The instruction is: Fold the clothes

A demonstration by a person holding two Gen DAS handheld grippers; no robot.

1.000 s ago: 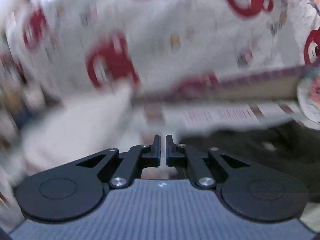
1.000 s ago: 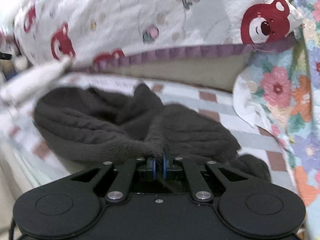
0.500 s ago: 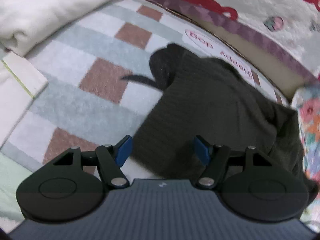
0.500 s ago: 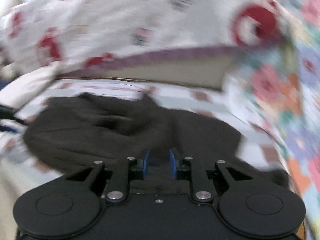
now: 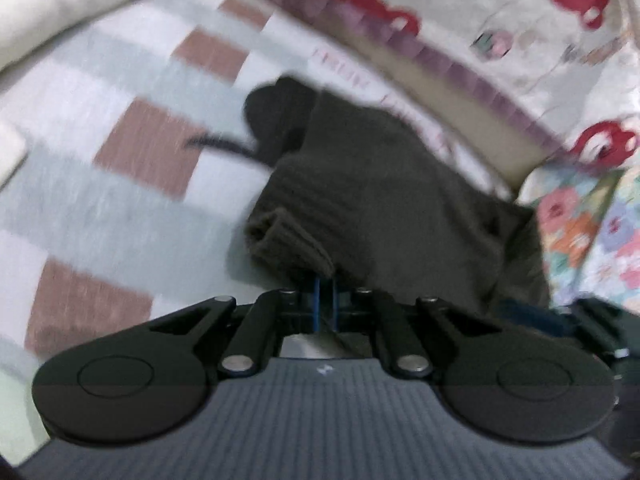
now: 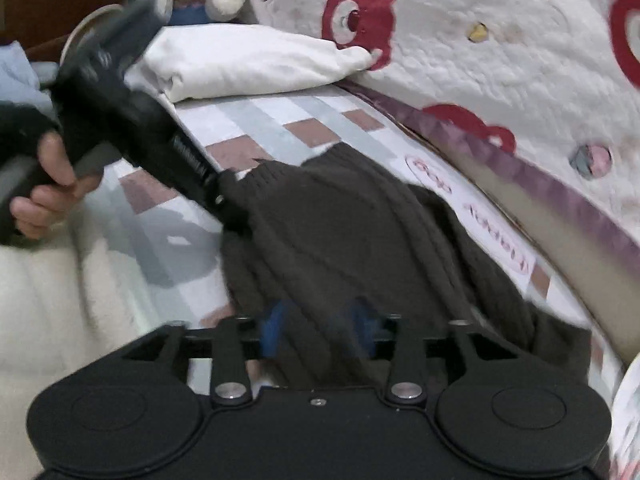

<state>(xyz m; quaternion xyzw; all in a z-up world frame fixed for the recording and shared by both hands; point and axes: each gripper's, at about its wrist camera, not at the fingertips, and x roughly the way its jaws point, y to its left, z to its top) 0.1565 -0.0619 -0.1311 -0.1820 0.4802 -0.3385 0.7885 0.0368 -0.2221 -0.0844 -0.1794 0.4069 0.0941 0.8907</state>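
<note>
Nearest: right gripper (image 6: 318,330), jaws just opened wider, blue pads apart over the dark knit sweater (image 6: 352,232), not pressing it. Left gripper (image 5: 325,298) clamped shut on the sweater's near ribbed edge. Sweater spread on the checked blanket (image 6: 276,128), centre of bed. Far left: white pillow (image 6: 248,60). Far right: bear-print quilt (image 6: 480,52).

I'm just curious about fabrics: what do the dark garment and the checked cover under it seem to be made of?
The dark sweater looks like a soft, matte ribbed knit, perhaps wool or acrylic: raised ribs run along it. The checked cover looks like plush, short-pile fabric in grey, white and dusty pink blocks, though blur leaves that open.
</note>
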